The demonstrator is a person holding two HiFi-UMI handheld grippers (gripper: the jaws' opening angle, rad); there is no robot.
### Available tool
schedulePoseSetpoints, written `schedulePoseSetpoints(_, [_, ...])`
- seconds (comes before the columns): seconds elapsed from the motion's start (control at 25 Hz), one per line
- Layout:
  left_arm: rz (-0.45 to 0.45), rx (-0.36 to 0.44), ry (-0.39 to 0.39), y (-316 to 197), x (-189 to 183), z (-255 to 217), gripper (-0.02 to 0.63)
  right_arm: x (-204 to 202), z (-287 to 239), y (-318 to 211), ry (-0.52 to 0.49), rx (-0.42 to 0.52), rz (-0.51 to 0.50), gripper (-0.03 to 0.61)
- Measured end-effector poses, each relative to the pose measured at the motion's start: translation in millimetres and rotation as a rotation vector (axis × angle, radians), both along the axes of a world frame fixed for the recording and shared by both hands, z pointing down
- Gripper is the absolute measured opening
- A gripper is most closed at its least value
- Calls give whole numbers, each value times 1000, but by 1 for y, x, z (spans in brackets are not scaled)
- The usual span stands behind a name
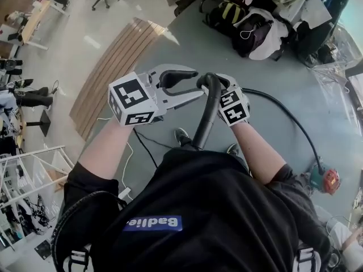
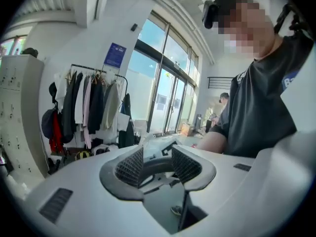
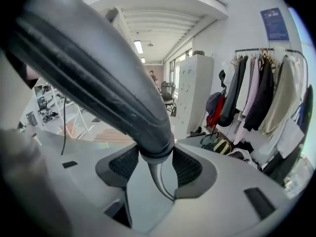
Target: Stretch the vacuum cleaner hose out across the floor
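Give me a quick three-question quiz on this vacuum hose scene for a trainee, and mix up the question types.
1. True or false: the left gripper is clamped on the hose.
2. Which gripper holds the hose? A) the left gripper B) the right gripper C) both
3. In the head view, what lies on the floor beyond the left gripper?

Key
1. False: its jaws stand apart with nothing between them.
2. B: its pads press on the black hose.
3. A wooden slatted panel.
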State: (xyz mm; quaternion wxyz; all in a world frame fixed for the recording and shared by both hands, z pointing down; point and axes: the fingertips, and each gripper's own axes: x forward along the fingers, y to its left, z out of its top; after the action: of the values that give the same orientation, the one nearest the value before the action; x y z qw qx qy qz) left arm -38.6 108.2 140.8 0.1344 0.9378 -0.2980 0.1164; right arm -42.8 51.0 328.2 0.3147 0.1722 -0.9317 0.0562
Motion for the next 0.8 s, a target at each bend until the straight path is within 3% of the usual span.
schedulePoseSetpoints(0.12, [64, -110, -6, 30, -34, 4, 181, -54, -1, -8, 45, 52, 44, 219])
schedulePoseSetpoints(0.28, [14, -259, 34, 47, -80, 8, 221, -111, -3, -19, 95, 123, 49, 219])
schedulePoseSetpoints(0.44, [-74, -375, -139, 47, -121, 43, 249, -150, 2, -31, 144, 161, 51, 219])
schedulePoseSetpoints(0.52, [-114, -411, -186, 44, -139, 57, 249, -167, 8, -37, 163, 166, 56, 218])
schedulePoseSetpoints(0.68, [-202, -441, -264, 25, -172, 83, 252, -197, 24, -55, 189, 147, 66, 218])
schedulePoseSetpoints(0.8, [-240, -450, -374, 7, -196, 109, 252, -216, 35, -75, 195, 127, 65, 216])
